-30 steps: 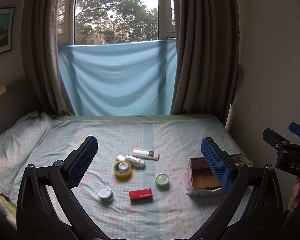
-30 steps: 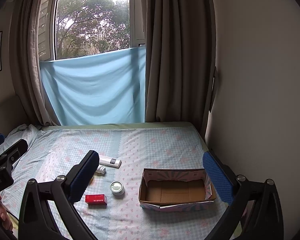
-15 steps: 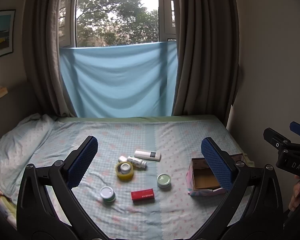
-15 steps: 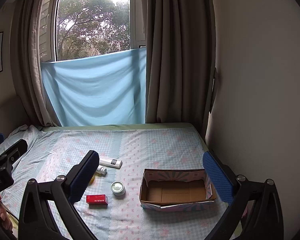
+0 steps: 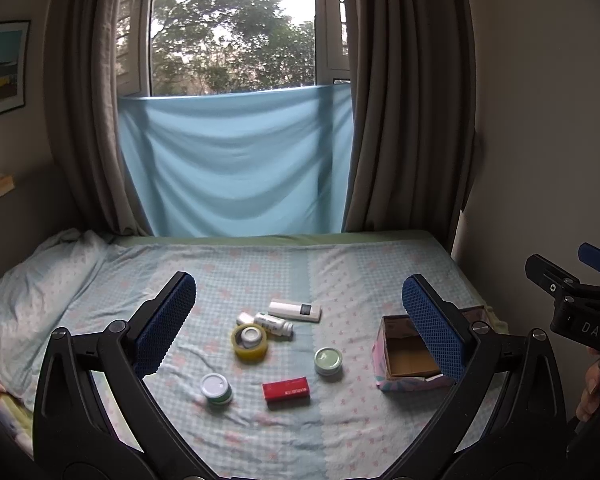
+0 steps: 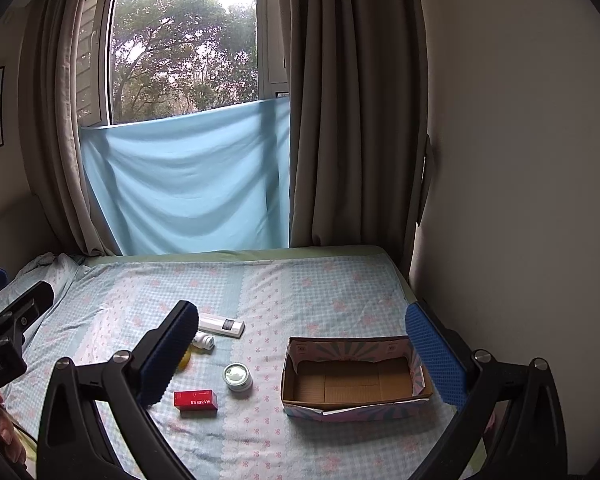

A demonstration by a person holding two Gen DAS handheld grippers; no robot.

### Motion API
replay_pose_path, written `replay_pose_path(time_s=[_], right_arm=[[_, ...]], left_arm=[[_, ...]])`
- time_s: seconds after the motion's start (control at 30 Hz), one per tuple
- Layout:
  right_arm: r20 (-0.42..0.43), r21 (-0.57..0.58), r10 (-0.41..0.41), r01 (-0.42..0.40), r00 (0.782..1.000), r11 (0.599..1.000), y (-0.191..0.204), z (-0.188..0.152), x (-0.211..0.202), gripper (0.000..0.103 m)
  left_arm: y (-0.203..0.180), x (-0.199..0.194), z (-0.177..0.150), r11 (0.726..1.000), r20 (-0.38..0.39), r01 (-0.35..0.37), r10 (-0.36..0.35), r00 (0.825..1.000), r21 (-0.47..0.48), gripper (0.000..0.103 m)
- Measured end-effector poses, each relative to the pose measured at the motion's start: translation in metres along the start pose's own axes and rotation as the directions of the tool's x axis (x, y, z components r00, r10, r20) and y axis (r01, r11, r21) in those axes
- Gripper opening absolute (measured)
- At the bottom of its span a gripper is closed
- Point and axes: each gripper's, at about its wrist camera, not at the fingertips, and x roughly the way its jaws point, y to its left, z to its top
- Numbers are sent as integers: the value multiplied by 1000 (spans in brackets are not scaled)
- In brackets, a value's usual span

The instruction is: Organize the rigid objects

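Both the left claw and right claw are hovering wide open and empty; next, I judge, comes grasping the small red rectangular carton for the open cardboard box.

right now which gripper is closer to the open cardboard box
Right. The right gripper is open and faces the cardboard box almost head-on, the box lying between its fingers' line of sight. The left gripper is open over the small items, with the box off to its right side.

You have drawn the left claw back slightly; the red box sits marginally farther into its view.
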Motion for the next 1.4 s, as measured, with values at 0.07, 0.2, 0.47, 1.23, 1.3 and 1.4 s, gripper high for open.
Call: replay_pose_path(time_s=[0.07, 0.2, 0.47, 1.23, 1.3, 1.4], right_arm=[[0, 0, -1, 1, 1000, 1000, 1, 0, 0, 103], [0, 1, -1, 1, 1000, 1000, 0, 0, 0, 103], [4, -2, -3, 3, 1000, 1000, 2, -1, 0, 103], [0, -12, -2, 2, 1000, 1000, 9, 0, 5, 103], [-5, -14, -1, 1, 1000, 1000, 10, 1, 8, 103], [-39, -11, 7, -8, 999, 1000, 11, 6, 16, 103]], left_arm=[[0, 0, 0, 1000, 0, 1, -1, 1000, -1, 102], [1, 0, 0, 1000, 0, 3, -3, 1000, -3, 102], [3, -2, 0, 1000, 6, 2, -2, 1000, -3, 102], [8, 4, -2, 1000, 8, -4, 4, 1000, -5, 102], [10, 7, -2, 1000, 4, 0, 0, 1000, -12, 102], [14, 17, 1, 1000, -41, -14, 14, 999, -21, 102]])
